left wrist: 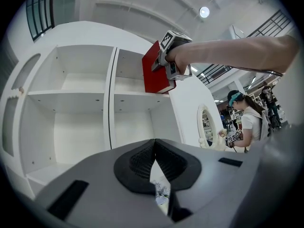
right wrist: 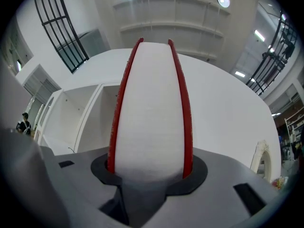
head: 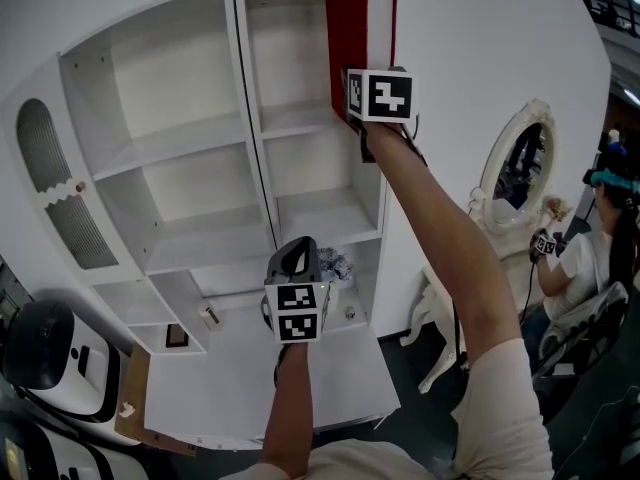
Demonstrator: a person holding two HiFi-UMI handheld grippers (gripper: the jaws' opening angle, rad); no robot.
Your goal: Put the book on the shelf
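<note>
While the red book (head: 360,43) is gripped upright by the right gripper (head: 358,120), its white page edge is turned back toward that gripper and a red cover is pressed by each jaw. The book is held just ahead of the gripper, at the mouth of the top right compartment of the white shelf (head: 180,138); contact with the boards cannot be made out. The left gripper (left wrist: 154,145) is kept lower, jaw tips closed together on nothing. A crumpled patterned item (head: 333,265) is seen just beyond it.

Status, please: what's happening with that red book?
Right gripper shut on red book, upright at top right compartment of shelf. Left gripper shut, empty. Nothing seen blocking.
</note>
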